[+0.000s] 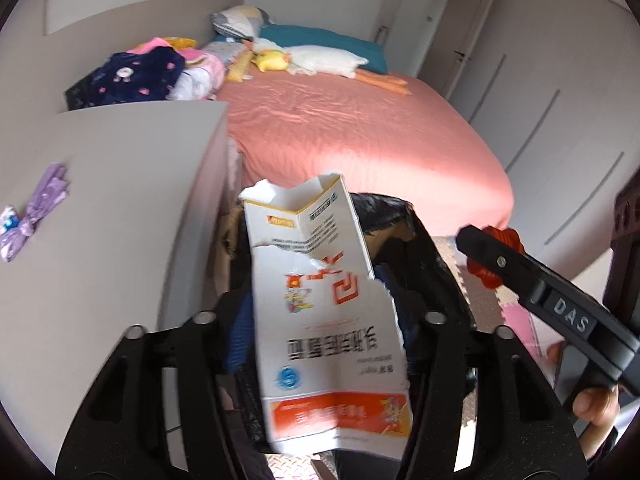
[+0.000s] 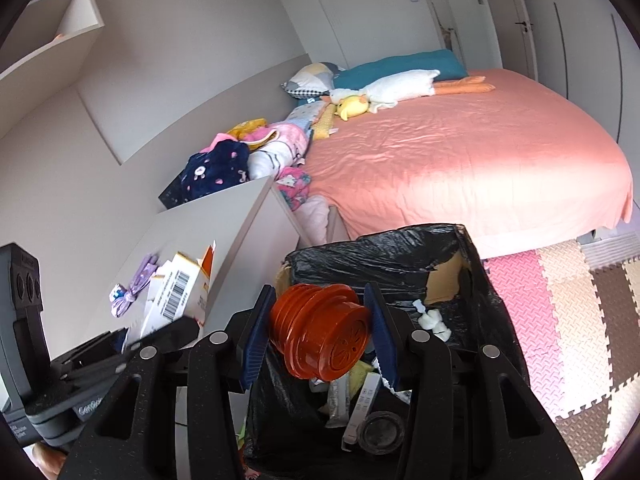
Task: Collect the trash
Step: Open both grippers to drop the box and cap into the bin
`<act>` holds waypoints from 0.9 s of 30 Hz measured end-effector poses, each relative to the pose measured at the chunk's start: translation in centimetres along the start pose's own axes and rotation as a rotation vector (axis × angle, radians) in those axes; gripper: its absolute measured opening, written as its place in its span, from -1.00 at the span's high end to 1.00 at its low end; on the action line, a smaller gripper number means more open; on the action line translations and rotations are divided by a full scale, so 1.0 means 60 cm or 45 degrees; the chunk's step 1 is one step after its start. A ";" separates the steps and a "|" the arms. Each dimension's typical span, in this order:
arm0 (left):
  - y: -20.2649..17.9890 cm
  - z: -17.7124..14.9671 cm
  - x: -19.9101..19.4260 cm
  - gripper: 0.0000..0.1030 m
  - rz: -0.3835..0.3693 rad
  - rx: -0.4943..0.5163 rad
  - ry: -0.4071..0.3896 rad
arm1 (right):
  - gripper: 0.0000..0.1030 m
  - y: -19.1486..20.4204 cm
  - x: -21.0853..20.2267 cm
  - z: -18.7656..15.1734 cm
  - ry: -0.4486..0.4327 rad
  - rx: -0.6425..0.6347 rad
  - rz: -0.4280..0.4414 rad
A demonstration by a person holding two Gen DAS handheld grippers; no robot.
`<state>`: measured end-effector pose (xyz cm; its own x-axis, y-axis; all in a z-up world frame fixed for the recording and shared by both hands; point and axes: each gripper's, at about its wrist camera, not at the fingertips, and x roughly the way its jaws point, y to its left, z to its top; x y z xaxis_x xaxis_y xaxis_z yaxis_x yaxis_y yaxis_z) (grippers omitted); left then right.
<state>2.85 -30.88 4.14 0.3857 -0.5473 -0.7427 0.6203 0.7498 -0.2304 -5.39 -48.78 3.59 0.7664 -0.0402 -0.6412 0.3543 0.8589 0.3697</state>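
**A:** What is nearest to us?

**B:** In the left wrist view, low centre, our left gripper [image 1: 320,344] is clamped on a torn paper carton [image 1: 320,304], white with an orange band and printed text. It hangs over the black-lined trash bin [image 1: 404,216] in the middle of the frame. In the right wrist view, lower centre, our right gripper [image 2: 320,332] is closed on an orange ribbed plastic cap [image 2: 320,332], its blue pads [image 2: 256,336] pressing both sides, also above the bin [image 2: 384,248].

**A:** How will these handle?

**B:** We judge the carton light, thin and floppy, and already ripped, so it should be held on the flat panel, away from the torn edge. The cap looks stiff, light and perhaps slick, so the ribbed sides give the best hold.

**A:** And farther away?

**B:** At the left of the right wrist view, a grey cabinet top [image 2: 224,216] holds a purple wrapper [image 2: 132,288] just beside the carton. Beyond lies a bed with a salmon sheet [image 2: 460,160], clothes and plush toys at upper centre. Foam floor mats [image 2: 568,320] fill the right.

**A:** What can't we make out?

**B:** The carton hides most of the bin's inside in the left view. Our gripper bodies cut off the bin's near rim. The scraps in the bin are hard to identify.
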 end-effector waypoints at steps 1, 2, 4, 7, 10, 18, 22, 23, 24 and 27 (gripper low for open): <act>-0.002 0.000 0.005 -0.92 0.001 0.006 0.011 | -0.30 -0.004 0.000 0.002 -0.008 0.016 -0.025; -0.003 -0.001 0.007 -0.88 0.005 0.013 0.004 | -0.60 -0.011 -0.006 0.003 -0.042 0.041 -0.057; -0.002 -0.001 0.009 -0.88 0.002 0.025 0.011 | -0.63 -0.012 -0.012 0.005 -0.073 0.050 -0.069; 0.005 0.000 0.004 -0.88 0.011 0.013 0.005 | -0.63 -0.020 -0.011 0.007 -0.082 0.056 -0.065; 0.016 0.001 -0.002 -0.88 0.021 -0.004 -0.007 | -0.64 -0.022 -0.009 0.006 -0.079 0.062 -0.055; 0.046 -0.005 -0.013 -0.88 0.038 -0.052 -0.014 | -0.64 -0.003 0.001 0.004 -0.065 0.043 -0.042; 0.061 -0.012 -0.016 -0.88 0.060 -0.058 -0.023 | -0.63 0.015 0.009 0.003 -0.059 0.027 -0.036; 0.067 -0.015 -0.017 -0.88 0.069 -0.062 -0.025 | -0.64 0.021 0.011 0.001 -0.057 0.022 -0.029; 0.073 -0.016 -0.018 -0.88 0.077 -0.067 -0.027 | -0.64 0.026 0.014 -0.001 -0.054 0.017 -0.024; 0.091 -0.022 -0.023 -0.88 0.101 -0.083 -0.031 | -0.64 0.043 0.024 -0.003 -0.044 0.003 -0.008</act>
<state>4.83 -25.54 3.07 0.4489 -0.4939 -0.7447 0.5420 0.8130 -0.2125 -3.45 -46.56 3.48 0.7824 -0.0631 -0.6196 0.3602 0.8575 0.3675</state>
